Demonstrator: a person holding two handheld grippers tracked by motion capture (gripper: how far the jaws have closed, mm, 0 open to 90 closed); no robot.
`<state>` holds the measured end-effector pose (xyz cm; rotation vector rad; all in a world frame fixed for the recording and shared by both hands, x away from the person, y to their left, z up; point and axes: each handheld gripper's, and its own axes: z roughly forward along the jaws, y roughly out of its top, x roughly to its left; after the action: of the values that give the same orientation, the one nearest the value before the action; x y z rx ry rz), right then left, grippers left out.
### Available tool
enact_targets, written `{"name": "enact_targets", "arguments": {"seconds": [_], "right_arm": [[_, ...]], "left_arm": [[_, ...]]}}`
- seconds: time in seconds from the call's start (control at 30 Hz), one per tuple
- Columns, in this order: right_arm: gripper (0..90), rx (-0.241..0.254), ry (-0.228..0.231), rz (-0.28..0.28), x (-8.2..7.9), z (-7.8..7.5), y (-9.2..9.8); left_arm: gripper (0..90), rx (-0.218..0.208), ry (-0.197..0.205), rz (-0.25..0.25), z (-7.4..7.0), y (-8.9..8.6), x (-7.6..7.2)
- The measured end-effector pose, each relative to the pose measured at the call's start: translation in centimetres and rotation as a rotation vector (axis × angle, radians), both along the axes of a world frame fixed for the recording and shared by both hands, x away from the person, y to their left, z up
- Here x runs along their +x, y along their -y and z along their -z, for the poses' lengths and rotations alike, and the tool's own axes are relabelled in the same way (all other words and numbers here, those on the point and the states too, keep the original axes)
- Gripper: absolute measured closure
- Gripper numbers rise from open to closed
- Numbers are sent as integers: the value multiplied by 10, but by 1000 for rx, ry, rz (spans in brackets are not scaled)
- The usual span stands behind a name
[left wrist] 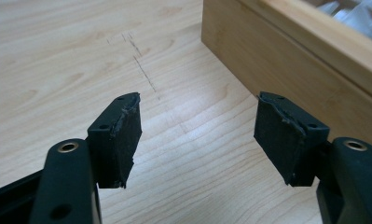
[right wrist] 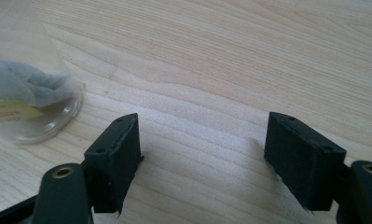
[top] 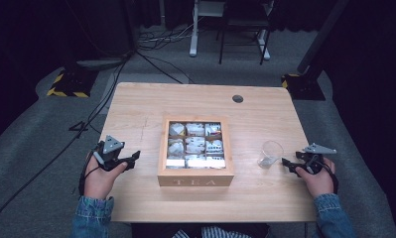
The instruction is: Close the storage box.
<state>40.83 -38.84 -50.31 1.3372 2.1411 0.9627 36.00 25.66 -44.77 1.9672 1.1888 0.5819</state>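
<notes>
The glass cup [right wrist: 30, 93] is cut off by the frame's left edge, its contents blurred

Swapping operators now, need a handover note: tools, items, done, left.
Left tool: open, nothing between its jaws, low over the table just left of the tea box.
Right tool: open, empty, beside the clear plastic cup, not touching it.
Tea box: centre of the table, lid closed, sachets visible through its window.
Cup: upright, right of the box, with a tea bag inside.
Done: one tea bag in the cup, box closed.
Left: probably nothing beyond pulling both tools back; confirm.
</notes>
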Motion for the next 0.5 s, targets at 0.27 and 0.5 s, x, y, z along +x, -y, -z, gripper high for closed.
{"name": "enact_targets", "arguments": {"seconds": [0.27,0.5], "right_arm": [[271,0,1,5,-1,0,0],[261,1,-2,7,1,0,-2]], "left_arm": [[305,53,-49,-2,17,7,8],[300,73,-87,-13,33,7,9]]}}
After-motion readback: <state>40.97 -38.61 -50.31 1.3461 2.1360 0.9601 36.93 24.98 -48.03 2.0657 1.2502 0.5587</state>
